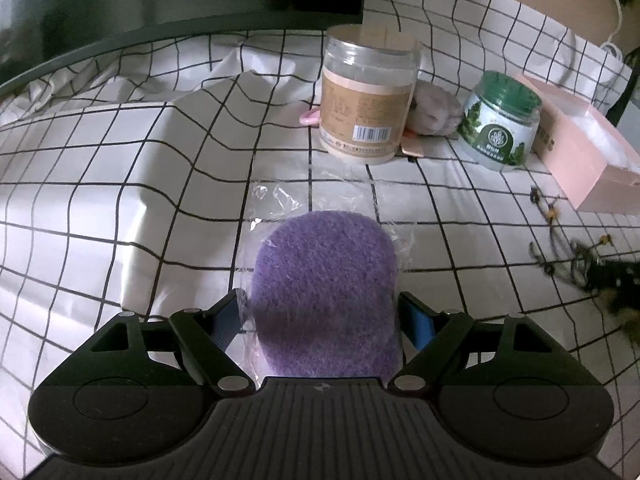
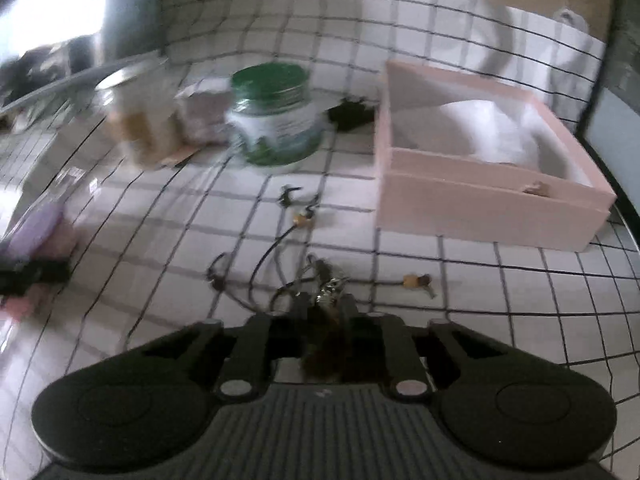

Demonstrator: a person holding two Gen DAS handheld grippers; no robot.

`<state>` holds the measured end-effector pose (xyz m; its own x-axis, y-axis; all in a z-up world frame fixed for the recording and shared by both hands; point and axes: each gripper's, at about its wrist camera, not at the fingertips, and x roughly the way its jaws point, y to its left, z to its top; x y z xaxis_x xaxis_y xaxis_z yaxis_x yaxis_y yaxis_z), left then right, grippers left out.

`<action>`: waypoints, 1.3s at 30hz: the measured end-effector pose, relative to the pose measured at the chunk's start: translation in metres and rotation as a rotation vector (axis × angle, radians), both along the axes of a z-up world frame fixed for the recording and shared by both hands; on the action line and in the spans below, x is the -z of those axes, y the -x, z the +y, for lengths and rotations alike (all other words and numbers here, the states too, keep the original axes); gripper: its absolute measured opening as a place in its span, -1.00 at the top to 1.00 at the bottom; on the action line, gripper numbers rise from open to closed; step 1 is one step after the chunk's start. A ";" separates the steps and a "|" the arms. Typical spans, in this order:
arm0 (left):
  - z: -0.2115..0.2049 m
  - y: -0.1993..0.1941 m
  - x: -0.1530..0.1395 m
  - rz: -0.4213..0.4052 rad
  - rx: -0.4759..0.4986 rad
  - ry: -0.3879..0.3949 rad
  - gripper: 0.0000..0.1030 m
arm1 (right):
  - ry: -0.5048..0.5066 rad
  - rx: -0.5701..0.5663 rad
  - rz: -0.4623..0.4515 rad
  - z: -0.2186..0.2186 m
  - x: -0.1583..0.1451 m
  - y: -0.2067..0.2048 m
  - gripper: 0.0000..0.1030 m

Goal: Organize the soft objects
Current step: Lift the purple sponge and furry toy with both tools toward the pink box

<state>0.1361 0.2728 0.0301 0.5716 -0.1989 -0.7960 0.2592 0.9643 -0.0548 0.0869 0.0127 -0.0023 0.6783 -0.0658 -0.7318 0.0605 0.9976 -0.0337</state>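
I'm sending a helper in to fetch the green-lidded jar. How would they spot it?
On the grid-patterned cloth, find the open pink box. The green-lidded jar stands just left of it. It is squat, with a tree-print label, unlike the taller tan-labelled jar further left.

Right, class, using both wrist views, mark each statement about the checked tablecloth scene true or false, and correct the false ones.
1. The left hand-held gripper has a purple sponge in clear wrap between its fingers. True.
2. The green-lidded jar lies tipped on its side. False: it stands upright.
3. The pink box is open at the top. True: white padding shows inside.
4. The right hand-held gripper stands wide open over bare cloth. False: its jaws are nearly shut around the dark tassel of a beaded cord.
5. The tall clear jar stands on the green jar's right in the left wrist view. False: it stands on its left.
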 end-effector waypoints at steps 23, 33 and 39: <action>-0.155 0.019 -0.090 -0.043 0.246 0.234 -0.48 | -0.076 -0.195 -0.382 -0.077 -0.187 0.048 0.79; -0.271 -0.021 -0.121 -0.103 0.348 0.265 -0.48 | -0.030 -0.158 -0.519 -0.150 -0.216 0.045 0.79; -0.301 -0.058 -0.121 -0.075 0.318 0.305 -0.48 | 0.000 -0.169 -0.554 -0.167 -0.222 0.027 0.79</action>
<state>0.1943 -0.0284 0.1516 0.4981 -0.5932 -0.6325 0.5544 0.7787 -0.2938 0.0599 -0.1547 0.2196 0.9614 0.0766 -0.2644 -0.0910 0.9949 -0.0426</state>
